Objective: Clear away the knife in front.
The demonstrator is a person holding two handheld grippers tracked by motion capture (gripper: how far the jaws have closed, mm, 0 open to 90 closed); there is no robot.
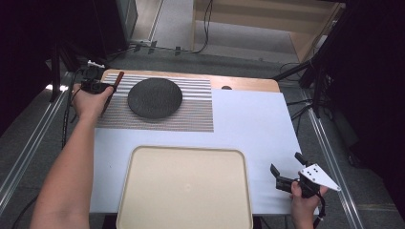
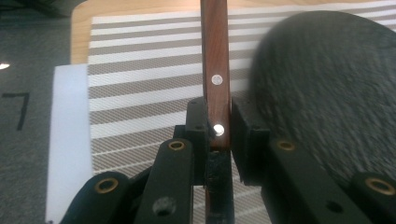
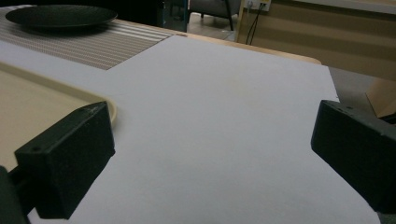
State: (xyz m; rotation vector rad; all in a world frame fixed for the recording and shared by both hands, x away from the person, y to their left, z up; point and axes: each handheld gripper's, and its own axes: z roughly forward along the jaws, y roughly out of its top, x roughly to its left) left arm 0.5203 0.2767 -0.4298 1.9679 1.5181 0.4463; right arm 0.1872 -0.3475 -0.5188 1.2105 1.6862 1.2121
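My left gripper (image 1: 105, 88) is at the table's far left, over the left edge of a striped placemat (image 1: 191, 114), and is shut on a wooden-handled utensil (image 1: 116, 82). In the left gripper view my left gripper (image 2: 217, 122) clamps the brown riveted handle (image 2: 215, 56), which stands up between the jaws. The utensil's working end is hidden. A dark round plate (image 1: 154, 98) lies on the placemat just right of it. My right gripper (image 1: 285, 164) rests near the front right corner, open, with nothing between its fingers (image 3: 70, 154).
A large beige tray (image 1: 184, 188) sits at the front centre on a white sheet (image 1: 253, 124). The tray's rim (image 3: 108, 108) lies left of my right gripper. Metal rails run along both sides of the table, with cables behind it.
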